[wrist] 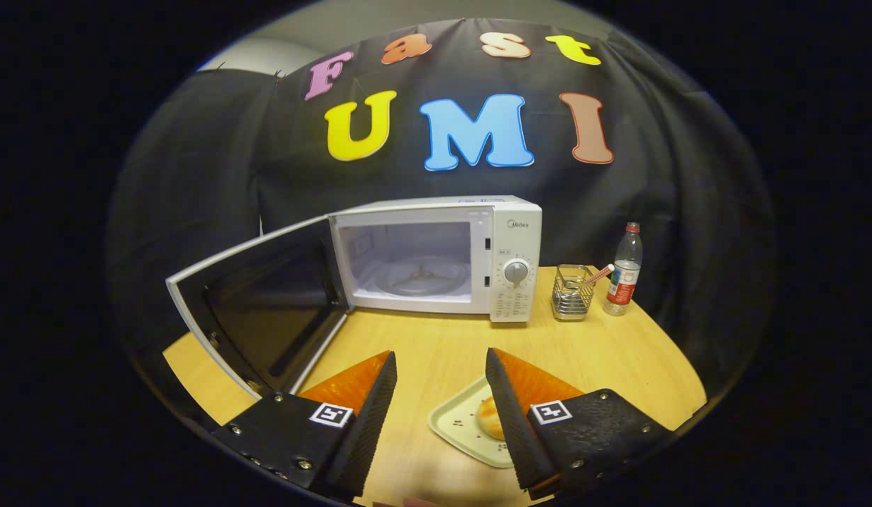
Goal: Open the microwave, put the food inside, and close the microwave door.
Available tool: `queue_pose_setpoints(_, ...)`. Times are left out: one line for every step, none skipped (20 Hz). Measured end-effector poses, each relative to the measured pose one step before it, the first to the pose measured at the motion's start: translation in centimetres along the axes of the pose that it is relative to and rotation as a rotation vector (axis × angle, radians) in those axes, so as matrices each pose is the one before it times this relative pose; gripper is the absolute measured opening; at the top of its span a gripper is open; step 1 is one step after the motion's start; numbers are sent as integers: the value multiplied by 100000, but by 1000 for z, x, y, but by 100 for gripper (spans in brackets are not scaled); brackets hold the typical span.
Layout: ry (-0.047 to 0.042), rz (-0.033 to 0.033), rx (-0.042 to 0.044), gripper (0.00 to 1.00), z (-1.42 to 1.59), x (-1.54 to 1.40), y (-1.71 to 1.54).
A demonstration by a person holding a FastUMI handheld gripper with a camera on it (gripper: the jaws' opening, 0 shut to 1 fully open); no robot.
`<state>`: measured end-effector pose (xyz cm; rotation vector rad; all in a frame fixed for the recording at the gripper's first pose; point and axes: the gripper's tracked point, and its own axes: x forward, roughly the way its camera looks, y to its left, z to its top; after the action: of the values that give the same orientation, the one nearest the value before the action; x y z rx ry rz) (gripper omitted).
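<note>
On the wooden tabletop (pixel 436 345), the microwave (pixel 509 239) is standing with its door (pixel 260 310) swung wide open, showing the glass turntable (pixel 421 276) inside its cavity. The hand-held gripper (pixel 439 366) is hovering low with its fingers spread apart, holding nothing. A pale tray (pixel 457 426) is lying between the fingers and partly under one of them, carrying a bun (pixel 490 415) that peeks out beside that finger. Beyond, just beside the microwave, a wire basket (pixel 573 292) and a water bottle (pixel 624 271) are standing.
</note>
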<state>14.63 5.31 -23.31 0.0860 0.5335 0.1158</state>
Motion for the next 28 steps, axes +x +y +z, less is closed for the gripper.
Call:
queue_pose_setpoints(2072, -1180, -1902, 79, -540, 293, -820)
queue_pose_setpoints(1570, -367, 149, 80, -323, 467, -653)
queue_pose_setpoints(2583, -673, 1511, 84, -711, 502, -831)
queue_pose_setpoints(3903, 66, 1647, 86, -998, 673, -710)
queue_pose_setpoints(4950, 1698, 1315, 86, -1249, 679, -231)
queue_pose_setpoints(4745, 1137, 1940, 88, -1008, 655, -431)
queue_pose_setpoints(2903, -620, 2142, 91, -695, 543, -741)
queue_pose_setpoints(1492, -2318, 1743, 91, -228, 654, -894)
queue_pose_setpoints(1689, -1665, 624, 91, -636, 405, -428)
queue_pose_setpoints(2747, 357, -6, 91, -575, 351, -37)
queue_pose_setpoints(2477, 1266, 307, 91, -569, 299, 240)
queue_pose_setpoints(1692, 1093, 215, 91, -377, 307, 315)
queue_pose_setpoints(944, -525, -767, 91, -315, 361, 2)
queue_pose_setpoints(212, -2088, -1404, 91, -78, 295, -350)
queue_pose_setpoints(900, -1288, -1150, 91, -410, 147, -22)
queue_pose_setpoints(-200, -1691, -1193, 91, -11, 211, -144)
queue_pose_setpoints(992, -1821, -839, 91, -371, 131, -436)
queue_pose_setpoints(1436, 854, 457, 91, -399, 52, 216)
queue_pose_setpoints(200, 101, 1393, 91, -48, 181, -16)
queue_pose_setpoints(477, 558, 1337, 91, -132, 40, 140)
queue_pose_setpoints(581, 626, -868, 91, -210, 274, 0)
queue_pose_setpoints(1429, -61, -462, 91, -376, 288, -98)
queue_pose_setpoints(-163, -328, 172, 91, 37, -11, 34)
queue_pose_setpoints(-316, -240, -157, 89, 55, 86, -5)
queue_pose_setpoints(-324, -466, -1076, 87, -13, -61, -13)
queue_pose_setpoints(-550, -325, -1683, 86, 33, 42, -66)
queue_pose_setpoints(-1487, -230, 697, 81, 207, 82, 137)
queue_pose_setpoints(-425, 214, 823, 79, 97, 61, 3)
